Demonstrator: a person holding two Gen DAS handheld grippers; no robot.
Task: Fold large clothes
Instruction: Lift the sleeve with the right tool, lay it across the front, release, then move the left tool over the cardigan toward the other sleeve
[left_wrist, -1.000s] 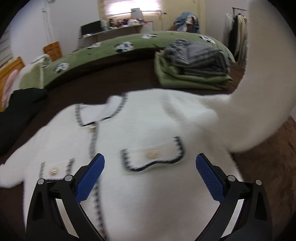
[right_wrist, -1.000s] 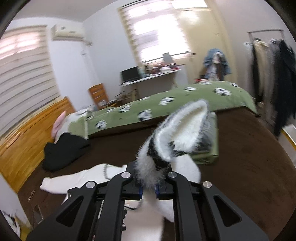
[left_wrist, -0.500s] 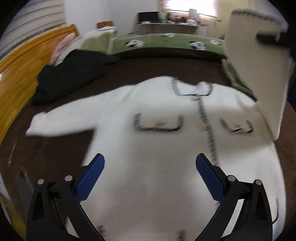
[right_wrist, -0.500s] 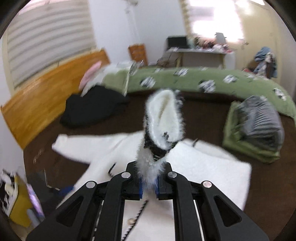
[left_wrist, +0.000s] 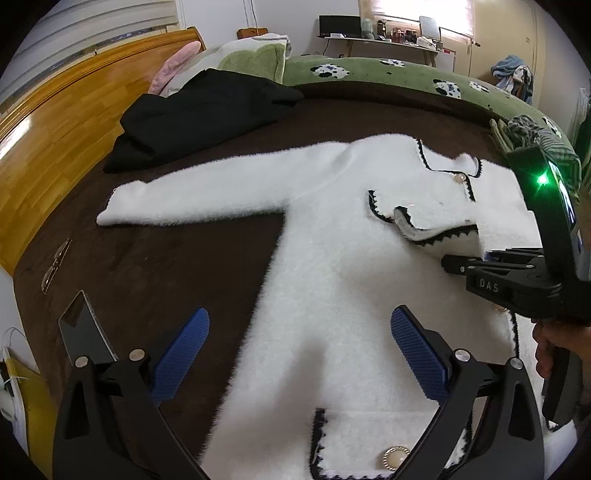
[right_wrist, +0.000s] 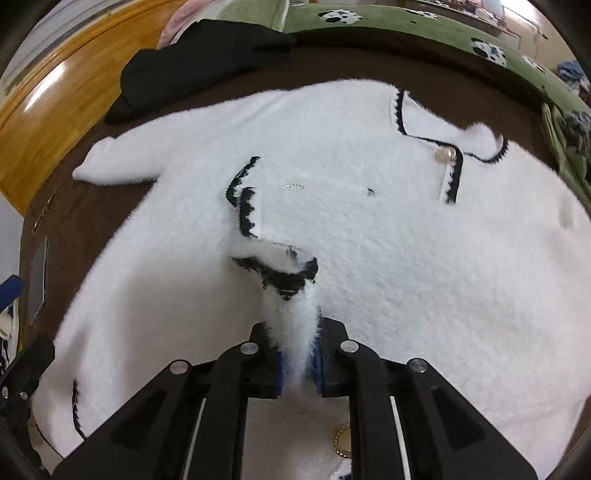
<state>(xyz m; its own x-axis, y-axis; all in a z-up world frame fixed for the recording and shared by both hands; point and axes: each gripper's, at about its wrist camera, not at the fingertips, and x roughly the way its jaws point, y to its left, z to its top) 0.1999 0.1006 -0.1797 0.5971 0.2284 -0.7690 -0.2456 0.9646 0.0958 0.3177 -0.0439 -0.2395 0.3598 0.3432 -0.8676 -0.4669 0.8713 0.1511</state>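
A white fuzzy cardigan with black trim and gold buttons lies front-up on the brown bed cover. Its left sleeve stretches out flat to the left. The right sleeve is folded across the chest, its black-trimmed cuff lying on the front. My right gripper is shut on that sleeve near the cuff; it also shows in the left wrist view. My left gripper is open and empty, hovering over the cardigan's lower part.
A black garment lies at the head of the bed by the wooden headboard. A green cow-print duvet runs along the far side. Folded clothes sit far right. A phone and glasses lie near the left edge.
My right gripper has carried the right sleeve from up in the air down across the cardigan's chest. My left gripper has swung left and now looks at the outstretched left sleeve.
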